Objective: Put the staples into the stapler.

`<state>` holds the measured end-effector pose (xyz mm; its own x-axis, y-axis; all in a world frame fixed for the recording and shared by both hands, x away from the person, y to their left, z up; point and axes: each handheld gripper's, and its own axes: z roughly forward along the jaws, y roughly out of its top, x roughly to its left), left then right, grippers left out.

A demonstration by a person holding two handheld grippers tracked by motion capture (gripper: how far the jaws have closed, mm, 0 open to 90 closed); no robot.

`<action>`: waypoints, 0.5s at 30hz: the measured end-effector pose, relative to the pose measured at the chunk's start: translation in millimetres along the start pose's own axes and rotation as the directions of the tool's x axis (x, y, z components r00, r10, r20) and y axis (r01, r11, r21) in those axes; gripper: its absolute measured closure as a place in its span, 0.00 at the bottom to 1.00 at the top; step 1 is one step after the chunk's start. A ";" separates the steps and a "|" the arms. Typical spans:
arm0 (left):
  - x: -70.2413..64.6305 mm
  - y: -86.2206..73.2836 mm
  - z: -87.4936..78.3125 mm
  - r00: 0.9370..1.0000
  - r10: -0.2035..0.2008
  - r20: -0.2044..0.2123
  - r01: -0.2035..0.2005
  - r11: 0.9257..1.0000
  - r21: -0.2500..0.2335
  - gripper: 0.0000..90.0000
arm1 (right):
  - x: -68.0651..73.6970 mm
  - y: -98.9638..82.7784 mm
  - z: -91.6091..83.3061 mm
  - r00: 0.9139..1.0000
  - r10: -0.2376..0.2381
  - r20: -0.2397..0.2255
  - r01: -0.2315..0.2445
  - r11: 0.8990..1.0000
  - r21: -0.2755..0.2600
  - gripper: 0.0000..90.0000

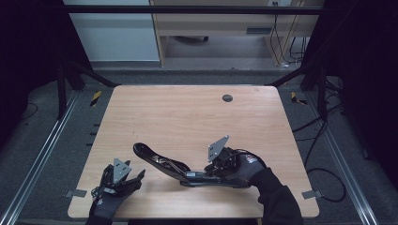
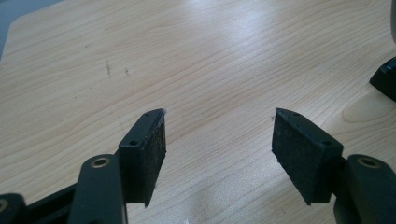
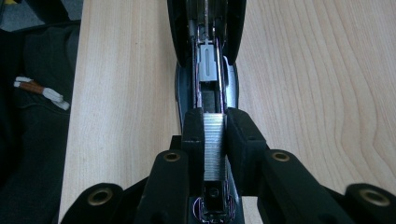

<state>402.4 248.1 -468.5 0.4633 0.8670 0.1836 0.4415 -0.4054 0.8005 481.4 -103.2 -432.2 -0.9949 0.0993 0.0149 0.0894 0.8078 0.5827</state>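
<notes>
A black stapler (image 1: 162, 164) lies near the table's front edge with its top arm swung up and to the left. Its open staple channel (image 3: 206, 65) runs away from the camera in the right gripper view. My right gripper (image 3: 215, 119) is shut on a silver strip of staples (image 3: 214, 140), held over the rear of that channel; whether the strip rests in it I cannot tell. In the high view the right gripper (image 1: 199, 176) sits at the stapler's right end. My left gripper (image 1: 137, 177) rests at the front left, open (image 2: 219, 135) with only bare wood between its pads.
The wooden table (image 1: 187, 117) has a dark round grommet (image 1: 227, 98) near its far edge. A black tip of the stapler (image 2: 385, 77) shows at the right edge of the left gripper view. Dark cloth and a small wire piece (image 3: 42, 91) lie off the table's edge.
</notes>
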 end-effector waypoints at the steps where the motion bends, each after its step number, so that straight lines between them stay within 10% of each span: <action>1: 0.0 0.0 0.0 1.000 0.000 0.000 0.000 1.000 0.000 0.38 | -0.1 -0.1 0.5 1.000 0.001 0.000 -0.001 1.000 0.006 0.87; 15: -0.1 0.0 0.1 1.000 -0.001 0.000 0.001 1.000 0.000 0.38 | -0.3 -0.2 2.8 1.000 -0.007 -0.001 0.007 1.000 0.028 0.87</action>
<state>402.4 247.9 -468.6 0.4629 0.8673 0.1831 0.4421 -0.4050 0.8004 481.8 -101.9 -434.5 -0.9956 0.0928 0.0115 0.0833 0.8243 0.5599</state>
